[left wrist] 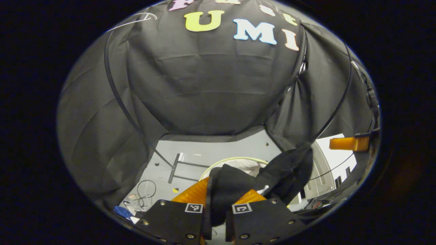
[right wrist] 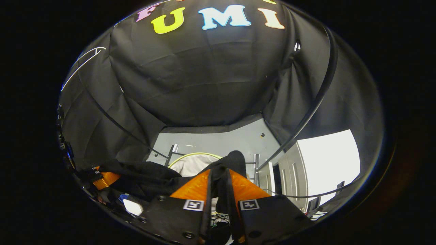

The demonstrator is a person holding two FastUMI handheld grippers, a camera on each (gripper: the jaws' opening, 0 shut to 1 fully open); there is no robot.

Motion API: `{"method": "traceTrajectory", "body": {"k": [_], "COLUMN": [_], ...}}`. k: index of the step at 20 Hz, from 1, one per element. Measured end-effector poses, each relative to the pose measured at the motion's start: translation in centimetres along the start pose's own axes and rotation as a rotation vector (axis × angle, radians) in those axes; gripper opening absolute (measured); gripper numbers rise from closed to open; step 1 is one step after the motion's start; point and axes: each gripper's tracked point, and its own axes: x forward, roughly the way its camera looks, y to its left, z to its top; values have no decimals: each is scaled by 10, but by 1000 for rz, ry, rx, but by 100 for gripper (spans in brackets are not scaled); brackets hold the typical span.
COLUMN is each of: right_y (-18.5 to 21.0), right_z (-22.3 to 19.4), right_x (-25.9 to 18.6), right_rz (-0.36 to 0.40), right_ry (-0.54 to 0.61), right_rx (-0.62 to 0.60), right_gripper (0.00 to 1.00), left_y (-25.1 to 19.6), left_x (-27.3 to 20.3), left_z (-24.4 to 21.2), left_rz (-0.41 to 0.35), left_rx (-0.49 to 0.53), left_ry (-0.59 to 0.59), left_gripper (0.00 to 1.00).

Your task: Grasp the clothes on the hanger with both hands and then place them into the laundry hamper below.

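Note:
A black garment (left wrist: 235, 183) bunches between the fingers of my left gripper (left wrist: 223, 190), which is shut on it. The cloth stretches right toward my right gripper, far off at the edge of the left gripper view (left wrist: 349, 143). In the right gripper view the same black garment (right wrist: 221, 170) is pinched in my right gripper (right wrist: 219, 182), shut on it, and drapes left to the other gripper (right wrist: 104, 178). Below the cloth sits the laundry hamper (left wrist: 238, 159), round with a yellow-green rim and pale lining (right wrist: 194, 163). A thin wire hanger (left wrist: 136, 19) shows at the upper left (right wrist: 83, 56).
A metal rack base (left wrist: 175, 168) stands on the grey floor beside the hamper. Cables and small items (left wrist: 143, 195) lie on the floor at the left. Black curtains wall in the booth, with a bright white door area (right wrist: 323, 163) on the right.

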Motion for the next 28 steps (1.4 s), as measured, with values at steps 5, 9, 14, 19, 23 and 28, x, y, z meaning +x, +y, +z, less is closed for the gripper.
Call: {"method": "traceTrajectory", "body": {"k": [5,9,14,19,23,28], "right_y": [3,-6,-40,-92,-118,-152], "right_z": [2,0,23,65,115,164], "right_x": [0,-7,-24,-58,-95,-137], "right_rz": [12,10,-23,-73,-49,-63], "right_ry": [-1,-12,-101,-257,-447,-612], "right_rx": [-12,-31,-49,-66,-28,-8], "right_gripper": [52,93,98,98,98,94], "left_y": [1,7,2,-40,-87,-139], "left_x": [-2,-9,-47,-114,-176,-248], "left_z": [-6,-14,-3,66,154,259], "left_rz": [25,75,152,207,214,212], "left_rx": [-35,-77,-54,-99,-92,-16], "left_ry": [14,24,0,-150,-376,-659], "left_gripper": [71,92,92,92,92,92]}}
